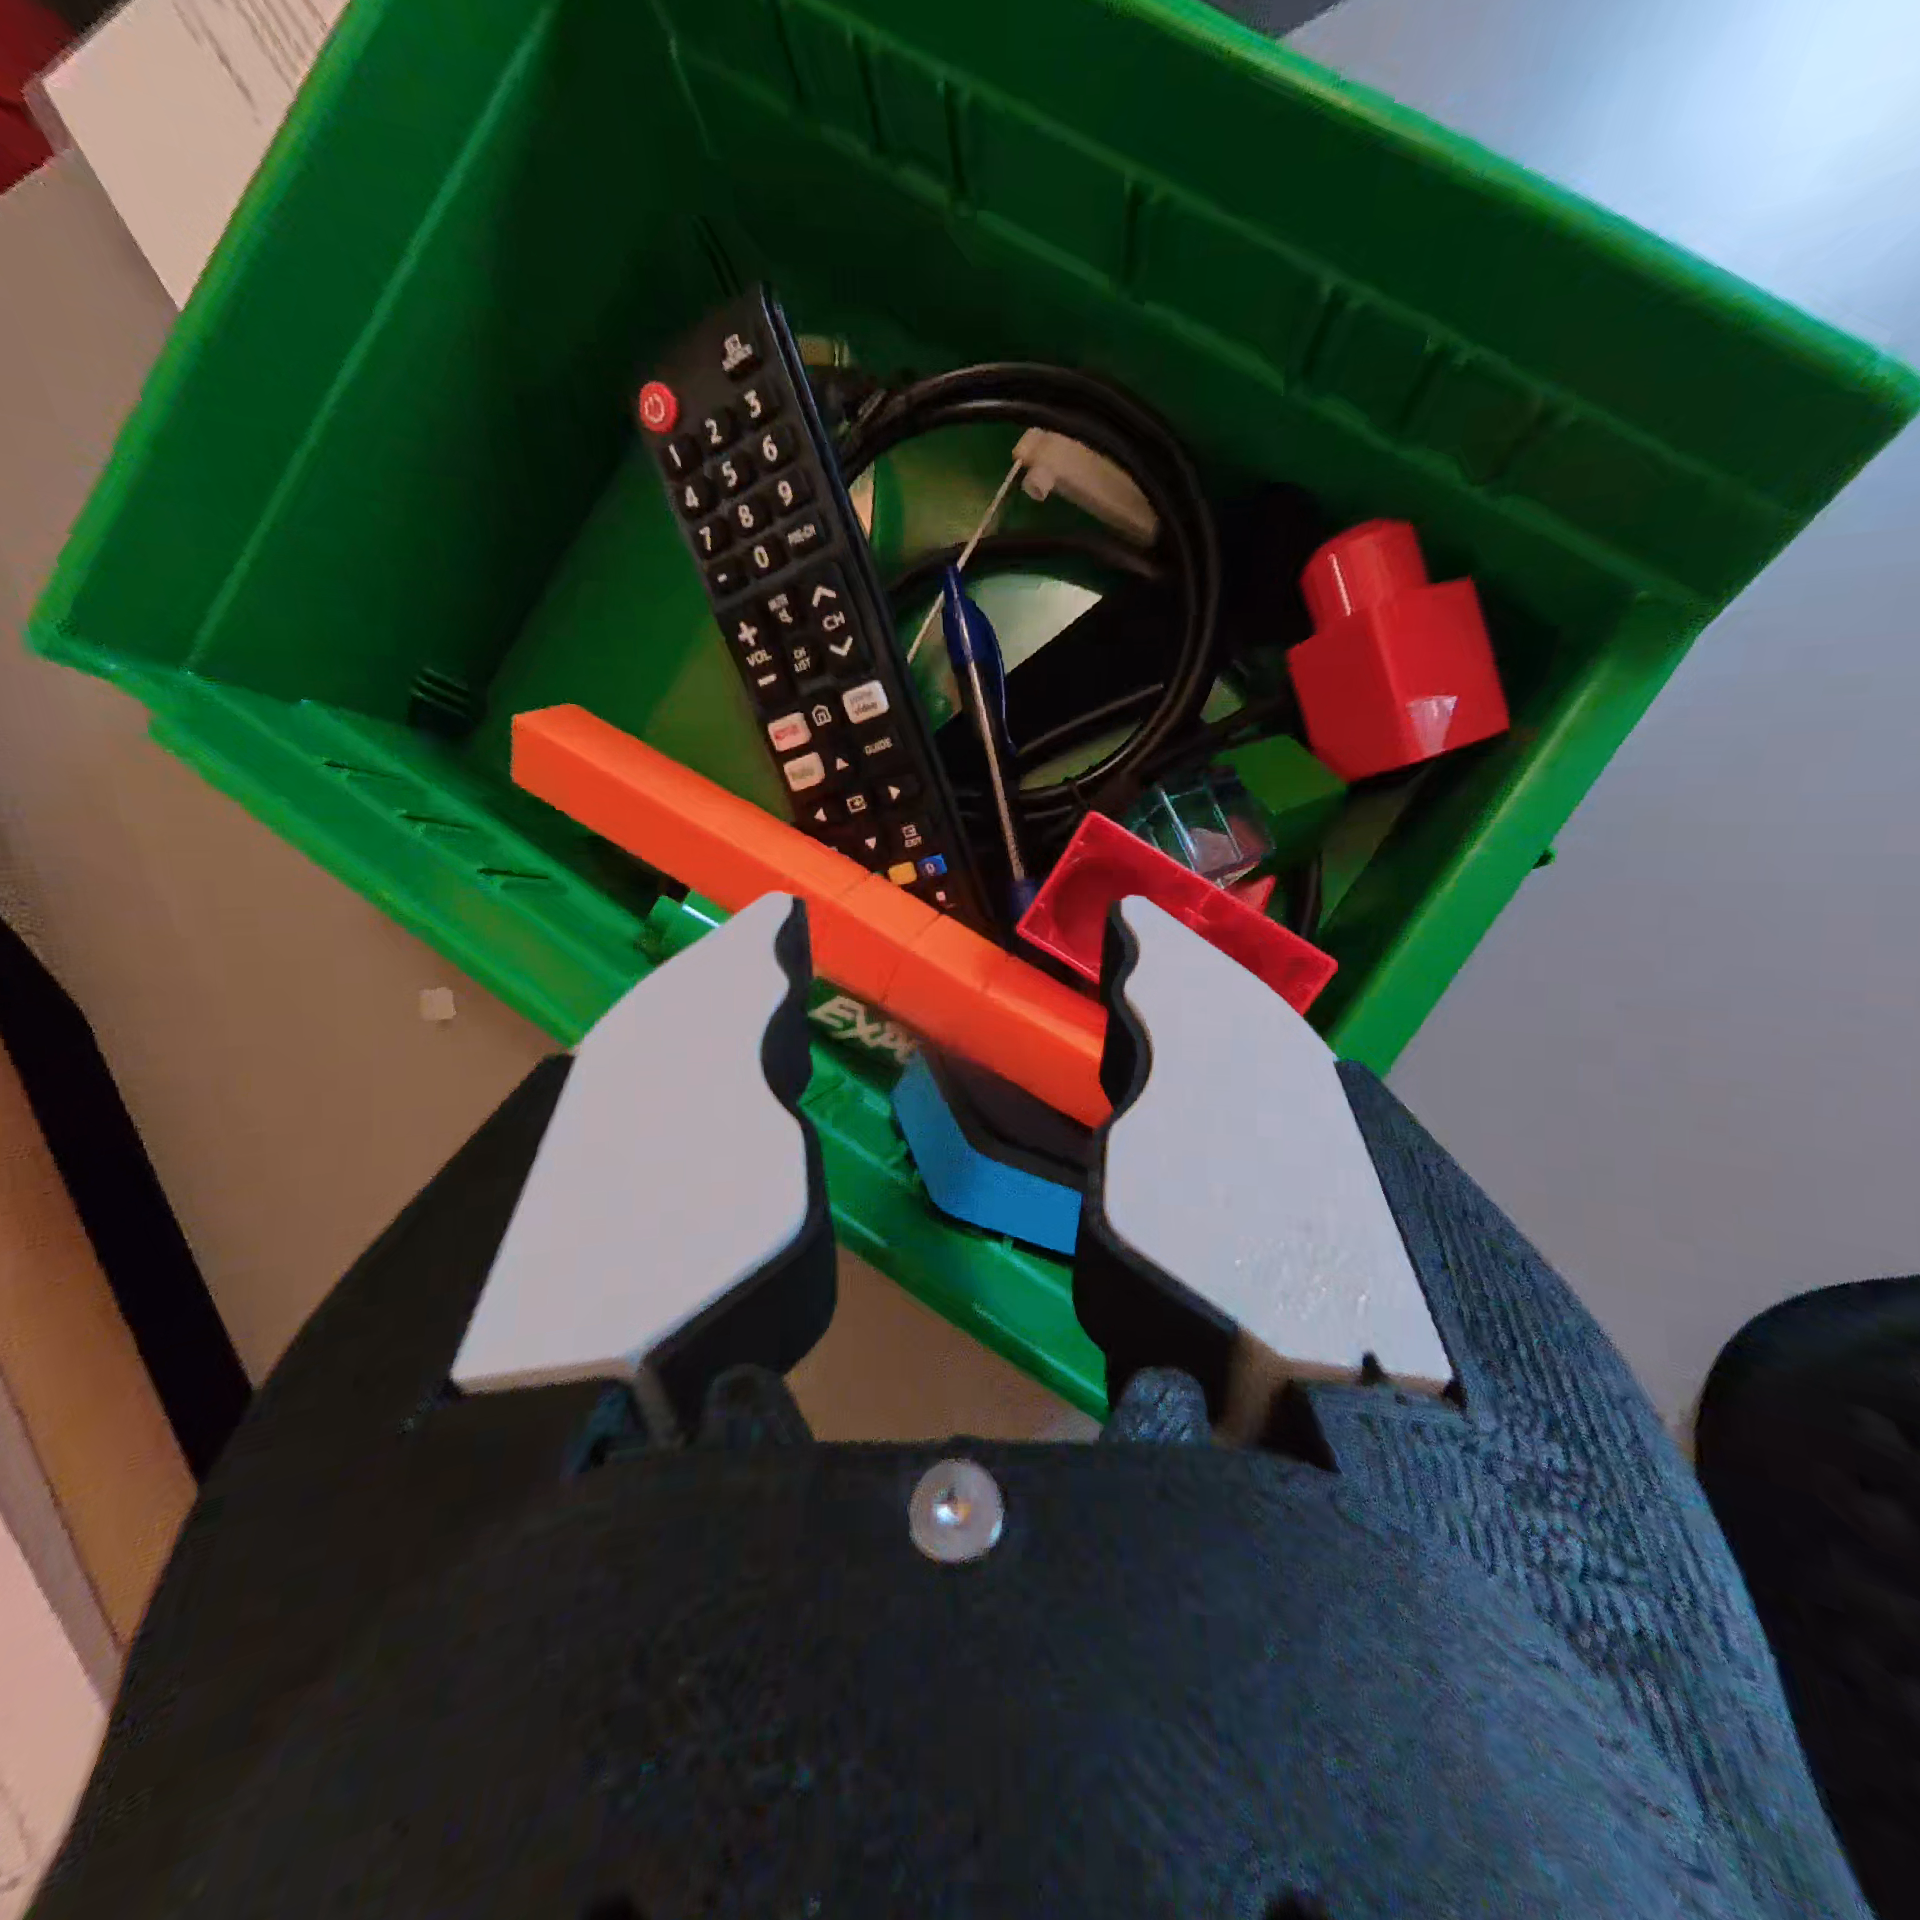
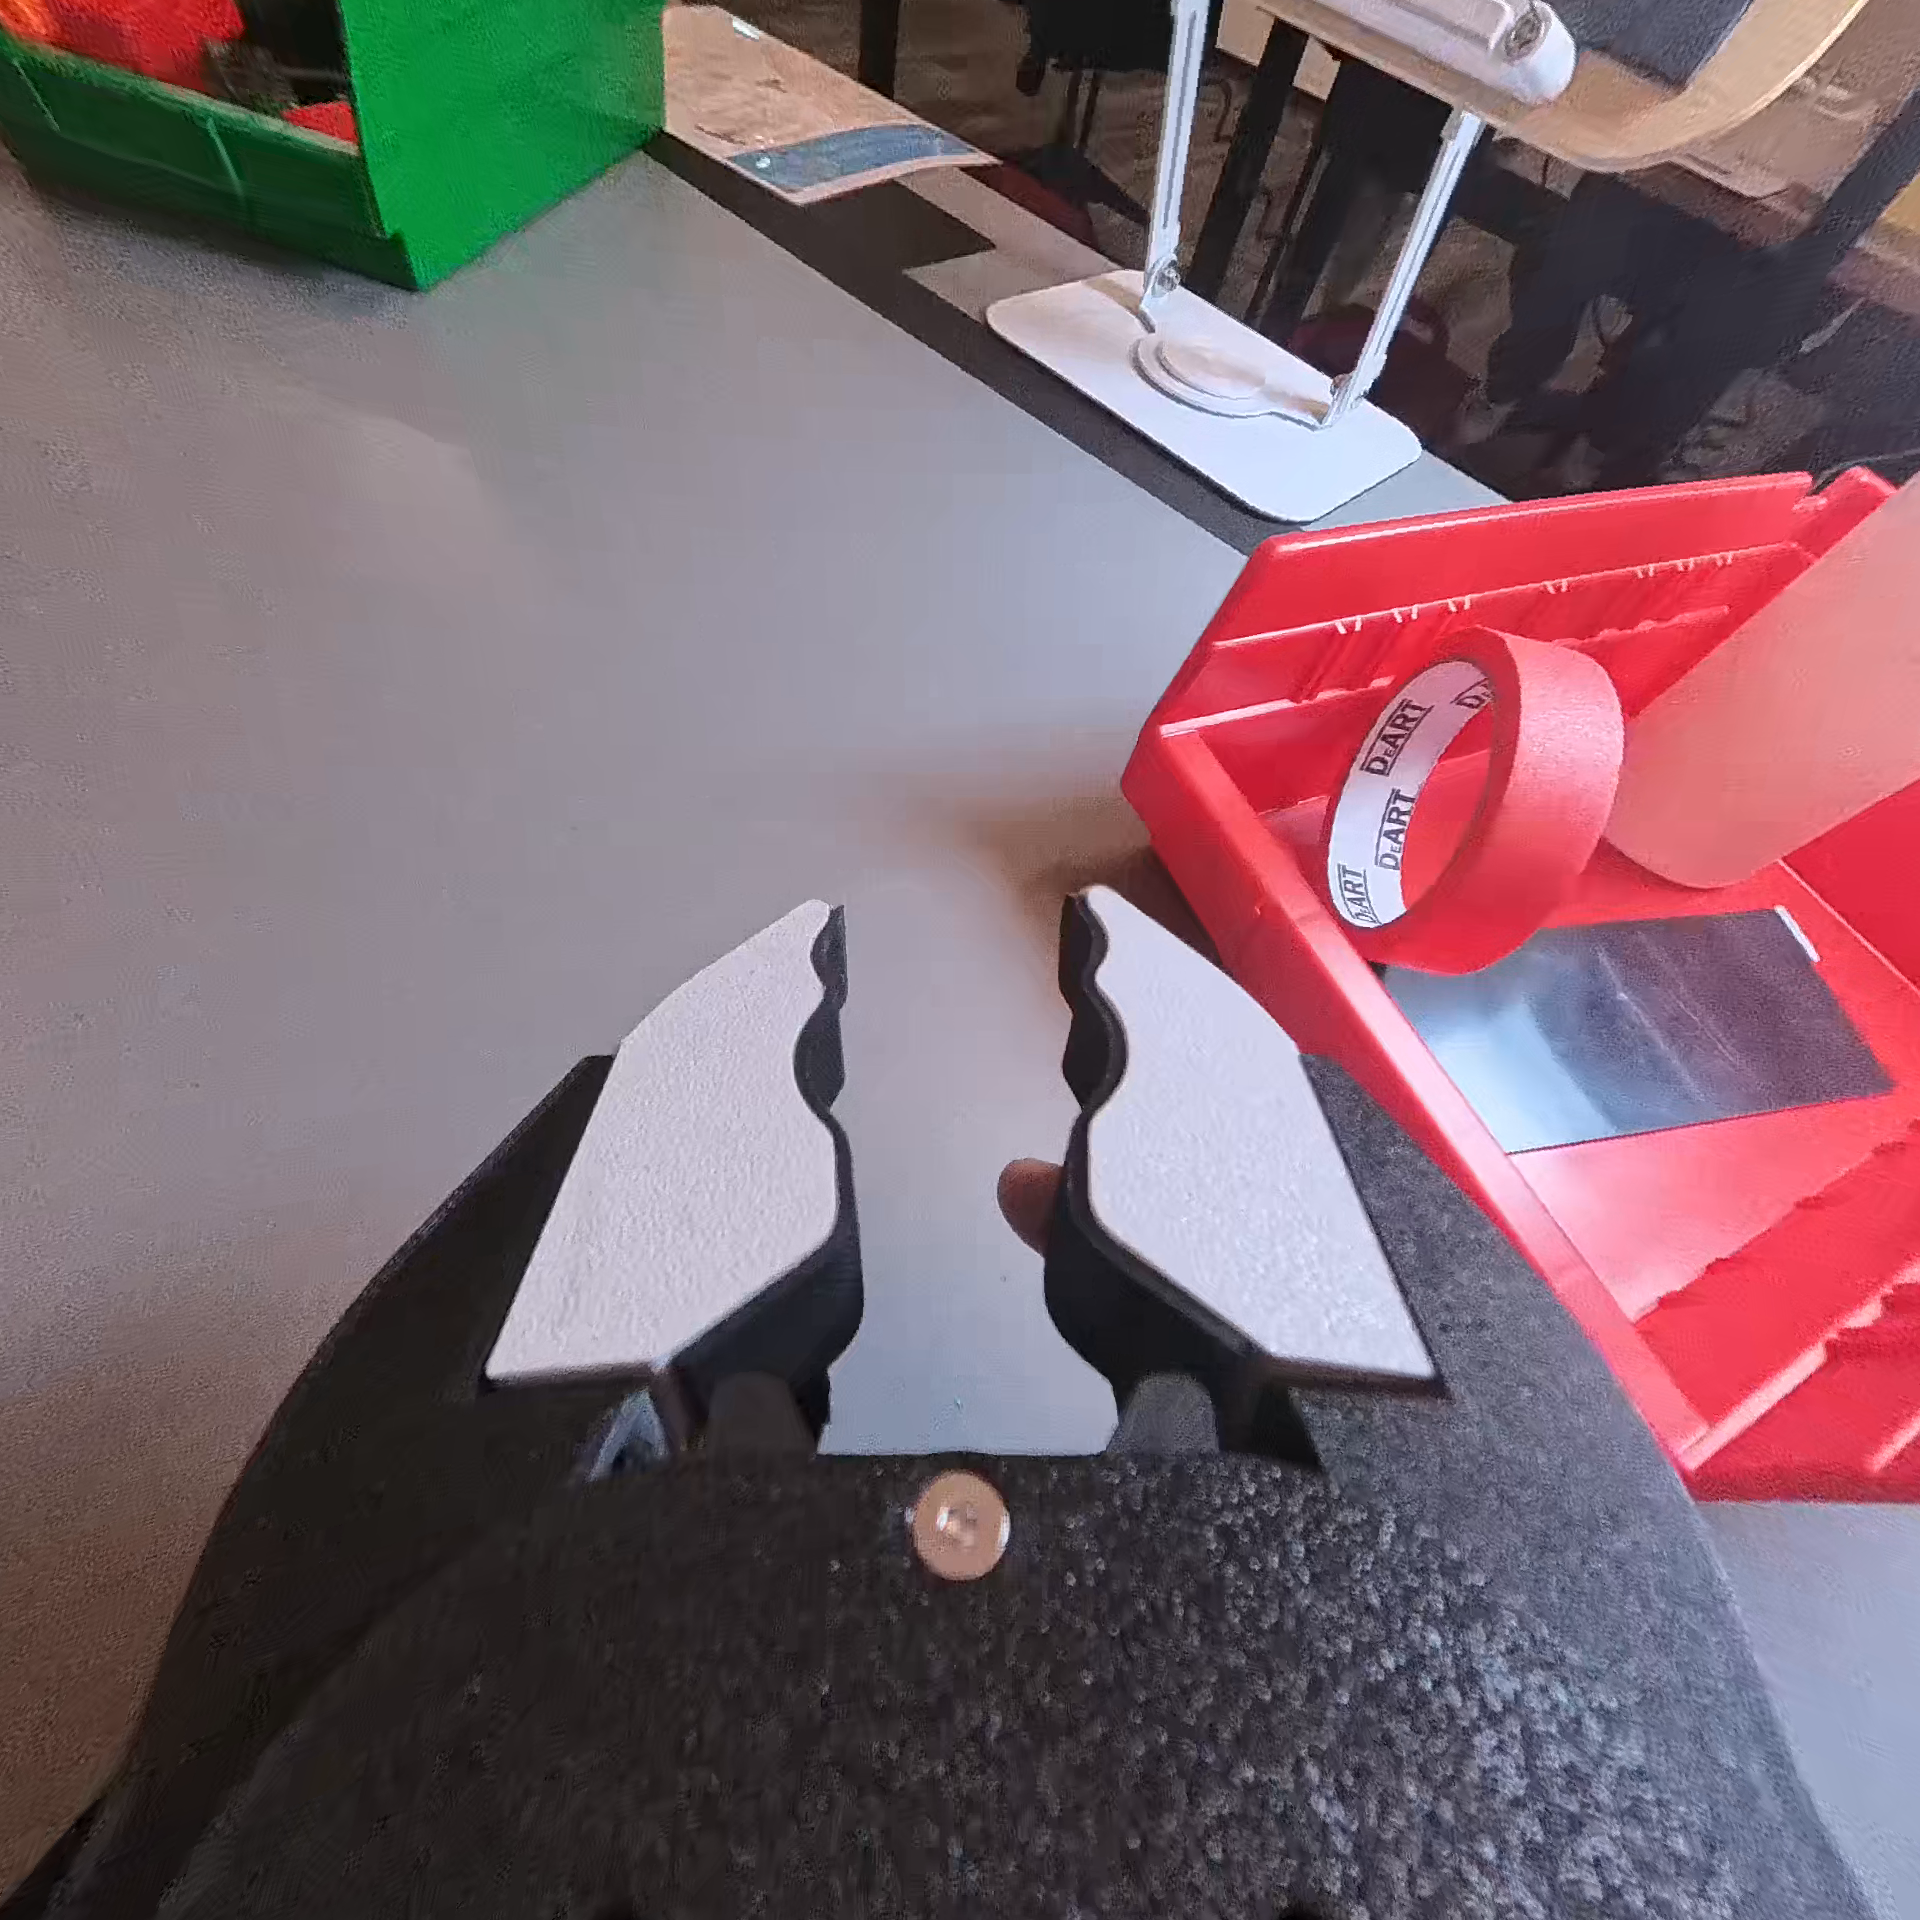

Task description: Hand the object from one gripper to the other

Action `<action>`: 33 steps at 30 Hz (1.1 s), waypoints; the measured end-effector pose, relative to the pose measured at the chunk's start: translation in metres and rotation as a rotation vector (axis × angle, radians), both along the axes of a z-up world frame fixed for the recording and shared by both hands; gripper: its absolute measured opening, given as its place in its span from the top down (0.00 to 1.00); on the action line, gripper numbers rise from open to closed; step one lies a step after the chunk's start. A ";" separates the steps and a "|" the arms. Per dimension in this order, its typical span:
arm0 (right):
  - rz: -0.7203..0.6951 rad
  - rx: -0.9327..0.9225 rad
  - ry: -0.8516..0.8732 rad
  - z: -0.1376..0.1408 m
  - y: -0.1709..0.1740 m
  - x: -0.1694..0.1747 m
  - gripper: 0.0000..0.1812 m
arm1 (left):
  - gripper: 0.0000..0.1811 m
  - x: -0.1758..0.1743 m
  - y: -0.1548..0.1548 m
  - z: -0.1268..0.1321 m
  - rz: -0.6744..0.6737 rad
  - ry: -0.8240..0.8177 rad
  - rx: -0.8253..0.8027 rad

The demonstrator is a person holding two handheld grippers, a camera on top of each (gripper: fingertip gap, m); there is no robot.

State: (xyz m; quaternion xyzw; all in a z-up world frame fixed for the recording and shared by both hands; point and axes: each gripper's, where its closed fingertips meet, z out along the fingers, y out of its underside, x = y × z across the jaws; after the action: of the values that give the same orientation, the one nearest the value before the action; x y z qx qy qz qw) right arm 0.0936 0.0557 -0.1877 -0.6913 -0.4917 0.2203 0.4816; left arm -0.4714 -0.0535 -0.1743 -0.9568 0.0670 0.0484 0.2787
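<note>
Left wrist view: left tongs [image 1: 951,977] spread wide, empty, over near rim of green bin [image 1: 343,416], orange bar [image 1: 790,883] lying across their gap inside bin; right tongs [image 2: 951,935] also released over bare grey desk [image 2: 468,675], red bin [image 2: 1299,914] just beside.

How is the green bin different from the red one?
The green bin is crammed: a remote, cable and blocks. The red bin holds only a tape roll and a few other things. The left gripper hovers over the green bin; the right gripper sits beside the red one. Both are ribbed plastic.
</note>
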 end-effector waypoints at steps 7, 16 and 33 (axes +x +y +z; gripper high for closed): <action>0.034 0.007 0.062 0.006 -0.010 -0.001 0.82 | 0.72 0.034 -0.003 -0.026 -0.204 0.008 -0.265; 0.025 -0.004 0.081 0.004 -0.012 0.005 0.83 | 0.69 0.043 -0.006 -0.044 -0.278 -0.048 -0.431; 0.013 0.003 0.086 0.005 -0.014 0.007 0.85 | 0.73 0.044 0.002 -0.020 -0.400 -0.083 -0.258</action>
State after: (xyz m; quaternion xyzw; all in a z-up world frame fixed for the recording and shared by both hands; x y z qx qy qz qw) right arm 0.1006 0.0421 -0.1822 -0.6774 -0.4752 0.2522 0.5017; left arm -0.4274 -0.0514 -0.1939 -0.9534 0.2492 -0.0563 0.1605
